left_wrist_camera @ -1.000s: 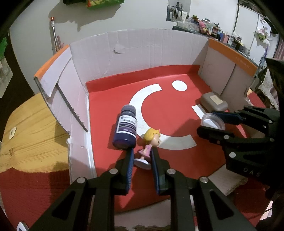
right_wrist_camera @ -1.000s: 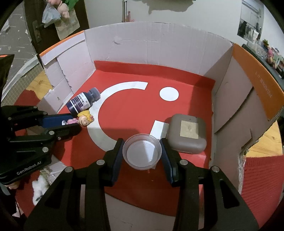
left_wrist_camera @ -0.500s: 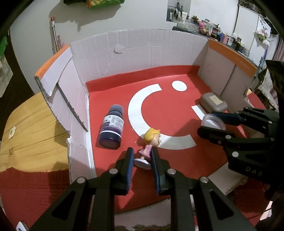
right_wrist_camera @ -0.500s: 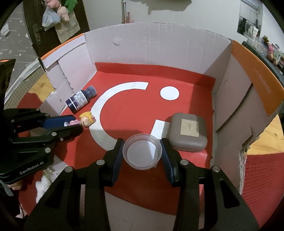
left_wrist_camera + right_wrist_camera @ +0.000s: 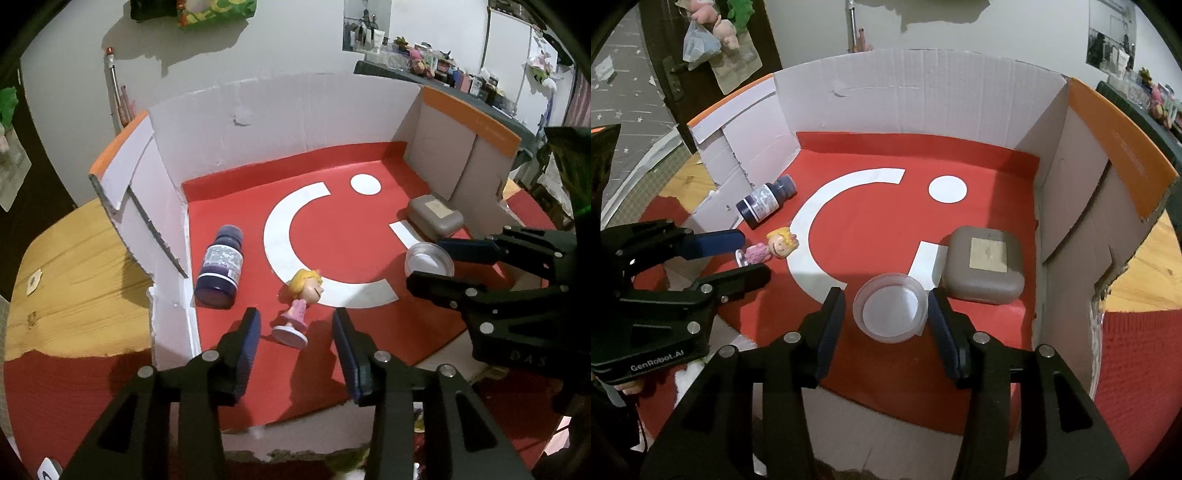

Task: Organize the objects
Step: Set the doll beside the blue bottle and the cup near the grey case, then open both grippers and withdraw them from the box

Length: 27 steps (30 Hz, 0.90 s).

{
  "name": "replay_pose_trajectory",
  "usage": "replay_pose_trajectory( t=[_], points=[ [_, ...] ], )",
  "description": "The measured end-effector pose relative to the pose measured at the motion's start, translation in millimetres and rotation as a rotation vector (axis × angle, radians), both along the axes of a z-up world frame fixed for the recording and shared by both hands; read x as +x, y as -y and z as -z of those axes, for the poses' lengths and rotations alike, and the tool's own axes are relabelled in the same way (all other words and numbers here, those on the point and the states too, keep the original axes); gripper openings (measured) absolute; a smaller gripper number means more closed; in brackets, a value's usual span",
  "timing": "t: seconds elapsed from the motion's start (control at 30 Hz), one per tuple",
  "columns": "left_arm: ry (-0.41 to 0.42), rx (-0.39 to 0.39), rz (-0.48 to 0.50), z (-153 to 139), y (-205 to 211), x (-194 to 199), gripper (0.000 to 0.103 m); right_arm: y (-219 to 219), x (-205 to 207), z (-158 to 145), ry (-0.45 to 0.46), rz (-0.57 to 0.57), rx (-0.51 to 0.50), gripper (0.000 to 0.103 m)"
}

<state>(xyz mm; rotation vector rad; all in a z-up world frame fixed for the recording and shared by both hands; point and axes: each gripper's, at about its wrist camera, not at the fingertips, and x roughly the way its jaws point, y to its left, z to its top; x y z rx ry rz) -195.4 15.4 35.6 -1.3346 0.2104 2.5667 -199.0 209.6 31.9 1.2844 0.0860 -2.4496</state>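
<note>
Red card floor with a white arc and a white dot, walled on three sides by a white corrugated cardboard box (image 5: 295,122) with orange-edged flaps. Set on a pale wooden tabletop (image 5: 74,266) partly covered by a red woven cloth (image 5: 66,387).

Left gripper (image 5: 294,317), black with blue pads, pointing down into the near left part of the box, jaws opening. Between them, a small blonde toy figurine in a pink dress (image 5: 303,295) on a round white base, lying tilted on the red floor with its head toward the white arc. Both pads clear of it, a gap on each side. Seen from the right wrist, left gripper (image 5: 751,254) straddling the figurine (image 5: 768,249) from the left.

Just beside the figurine, against the left wall, a dark purple bottle with a white label (image 5: 219,267), lying on its side, cap toward the back wall, touching neither figurine nor pads.

Right gripper (image 5: 884,299), same black and blue build, over the near right part of the floor, jaws opening. Between them, a shallow clear round plastic cup (image 5: 890,312), upright, mouth up, sitting on the floor. Clear gap at one pad; the other very close to the rim, contact impossible to tell. From the left wrist, right gripper (image 5: 428,263) reaching in from the right around the same cup (image 5: 428,258).

Right beside the cup, toward the right wall, a grey-brown rounded plastic case with a tan square label (image 5: 984,271), lying flat, partly over a white stripe.
</note>
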Motion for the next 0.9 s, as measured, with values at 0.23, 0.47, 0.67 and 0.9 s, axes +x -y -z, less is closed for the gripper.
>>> replay_pose_trajectory(
  t=[0.23, 0.47, 0.67, 0.9],
  points=[
    [-0.015, 0.012, -0.013, -5.7, 4.4, 6.8, 0.052, 2.3, 6.4, -5.5, -0.013, -0.004, -0.008, 0.051],
    [-0.043, 0.008, -0.016, -11.6, 4.5, 15.6, 0.062, 4.8, 15.4, -13.6, -0.035, -0.009, -0.020, 0.060],
    [-0.063, 0.008, -0.025, -15.2, 6.7, 22.7, 0.068, 8.0, 20.6, -16.3, -0.049, -0.010, -0.024, 0.068],
    [-0.087, 0.017, -0.037, -19.8, 11.9, 32.5, 0.077, 8.7, 29.6, -22.2, -0.078, -0.008, -0.016, 0.075]
  ],
)
